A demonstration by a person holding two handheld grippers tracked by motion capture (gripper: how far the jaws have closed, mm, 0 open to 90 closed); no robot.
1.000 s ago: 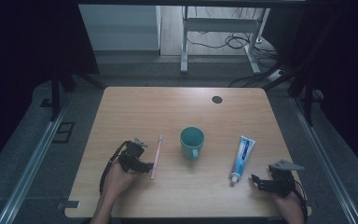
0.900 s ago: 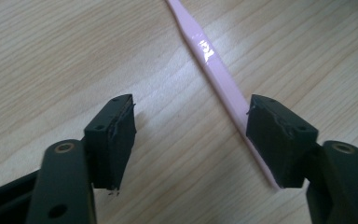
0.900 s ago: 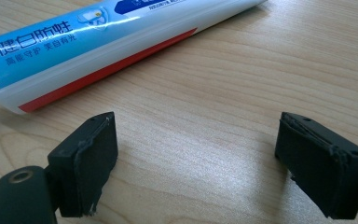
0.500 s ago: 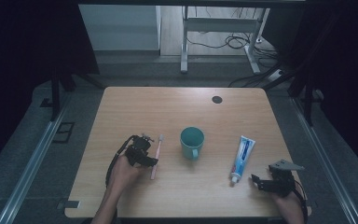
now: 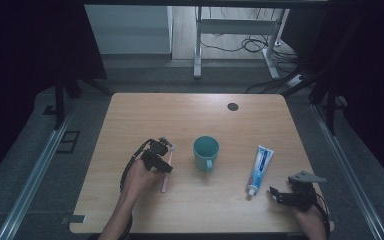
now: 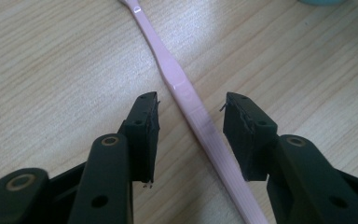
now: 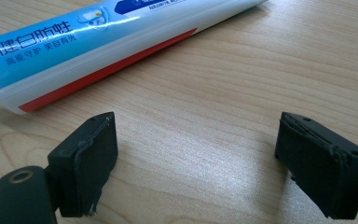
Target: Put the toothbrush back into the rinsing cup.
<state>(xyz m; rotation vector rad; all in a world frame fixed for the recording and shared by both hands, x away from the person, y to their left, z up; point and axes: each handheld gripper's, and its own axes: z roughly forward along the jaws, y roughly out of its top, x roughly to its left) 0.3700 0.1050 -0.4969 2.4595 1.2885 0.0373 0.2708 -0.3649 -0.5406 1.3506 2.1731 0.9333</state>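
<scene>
A pink toothbrush [image 5: 165,176] lies on the wooden table [image 5: 180,115], left of a teal cup [image 5: 206,152]. My left gripper [image 5: 166,159] sits over the brush. In the left gripper view the handle [image 6: 161,51] runs between the two jaws of the left gripper [image 6: 192,102], with a gap on each side. Those jaws have just been closing and do not press on it. A blue and white toothpaste tube [image 5: 259,167] lies right of the cup. My right gripper [image 5: 276,194] rests open near its cap end, and the tube [image 7: 98,35] lies beyond the right gripper [image 7: 198,126].
A dark round cable hole [image 5: 232,106] sits near the table's far edge. The cup's rim [image 6: 321,2] shows at the top right of the left gripper view. Metal table legs and cables stand on the floor beyond the table.
My left hand has moved right and a little away, bringing its gripper over the toothbrush handle. Its jaws stand narrower than before. The right gripper has kept still.
</scene>
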